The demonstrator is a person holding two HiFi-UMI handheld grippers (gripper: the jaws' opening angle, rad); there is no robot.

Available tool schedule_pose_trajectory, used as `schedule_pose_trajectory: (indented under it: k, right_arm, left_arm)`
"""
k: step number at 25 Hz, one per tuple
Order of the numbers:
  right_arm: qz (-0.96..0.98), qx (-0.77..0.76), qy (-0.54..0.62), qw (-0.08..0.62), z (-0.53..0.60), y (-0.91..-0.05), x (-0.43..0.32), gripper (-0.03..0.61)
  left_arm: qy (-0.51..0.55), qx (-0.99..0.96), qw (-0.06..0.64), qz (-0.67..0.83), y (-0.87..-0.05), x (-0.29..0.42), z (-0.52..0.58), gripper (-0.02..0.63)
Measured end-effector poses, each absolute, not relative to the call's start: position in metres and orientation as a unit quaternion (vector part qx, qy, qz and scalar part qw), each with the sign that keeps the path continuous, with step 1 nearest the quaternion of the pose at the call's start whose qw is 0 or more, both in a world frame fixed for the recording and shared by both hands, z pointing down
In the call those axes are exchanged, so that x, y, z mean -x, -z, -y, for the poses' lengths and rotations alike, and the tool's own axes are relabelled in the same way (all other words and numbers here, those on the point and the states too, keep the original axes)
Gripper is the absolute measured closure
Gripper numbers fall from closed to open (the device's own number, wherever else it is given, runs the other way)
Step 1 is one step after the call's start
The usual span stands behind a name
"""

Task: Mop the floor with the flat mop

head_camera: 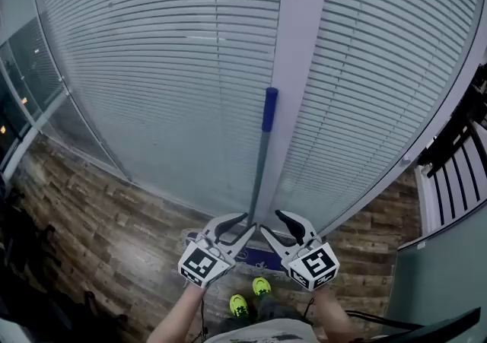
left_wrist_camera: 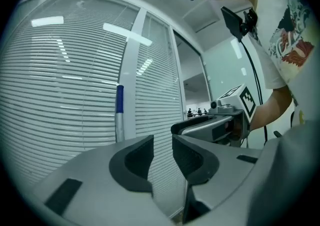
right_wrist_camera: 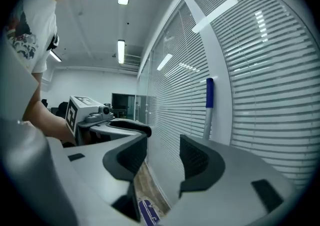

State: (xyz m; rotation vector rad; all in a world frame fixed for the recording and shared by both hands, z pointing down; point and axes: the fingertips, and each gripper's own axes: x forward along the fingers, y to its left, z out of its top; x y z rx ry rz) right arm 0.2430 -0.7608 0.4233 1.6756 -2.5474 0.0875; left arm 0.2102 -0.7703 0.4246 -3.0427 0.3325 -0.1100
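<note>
The flat mop stands leaning against a white pillar (head_camera: 293, 68); its grey pole (head_camera: 259, 174) ends in a blue grip (head_camera: 269, 109), and its blue head (head_camera: 266, 259) lies on the wooden floor below my hands. My left gripper (head_camera: 237, 226) is just left of the pole's lower part and my right gripper (head_camera: 278, 226) just right of it, both apart from it. The left gripper view has the pole (left_wrist_camera: 119, 112) beyond my left gripper (left_wrist_camera: 162, 152), whose jaws stand slightly apart with nothing between. My right gripper (right_wrist_camera: 162, 157) gapes wider, also empty, with the pole (right_wrist_camera: 208, 107) behind it.
Closed slatted blinds (head_camera: 167, 83) cover the glass wall on both sides of the pillar. Wood-plank floor (head_camera: 99, 220) runs along its foot. My yellow-green shoes (head_camera: 249, 296) stand close to the mop head. A black-slatted piece of furniture (head_camera: 456, 151) and a white partition are at the right.
</note>
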Motion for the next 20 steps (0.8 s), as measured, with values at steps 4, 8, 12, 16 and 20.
schedule_pose_trajectory:
  k: [4,8,12,16,20]
  right_arm:
    - [0.828,-0.558,-0.02,0.046,0.811,-0.418,-0.274,0.394]
    - [0.829,-0.558,-0.02,0.04,0.866,-0.419,-0.304,0.394]
    - [0.829,-0.558,-0.015,0.037,0.908,-0.431,-0.335,0.394]
    - [0.83,-0.555,-0.008,0.047,0.96,-0.394,-0.352,0.394]
    - [0.83,-0.555,0.016,0.045,0.982,-0.369,-0.344,0.394]
  left_arm:
    - [0.035,0.99,0.047,-0.131,-0.421,-0.238,0.822,0.456]
    - [0.038,0.986,0.048,-0.156,-0.426,-0.268,0.874,0.44]
    - [0.061,0.983,0.06,-0.161,-0.45,-0.303,0.918,0.425]
    - [0.071,0.982,0.056,-0.168,-0.431,-0.337,0.963,0.417]
    - [0.063,0.979,0.064,-0.183,-0.426,-0.35,0.98,0.419]
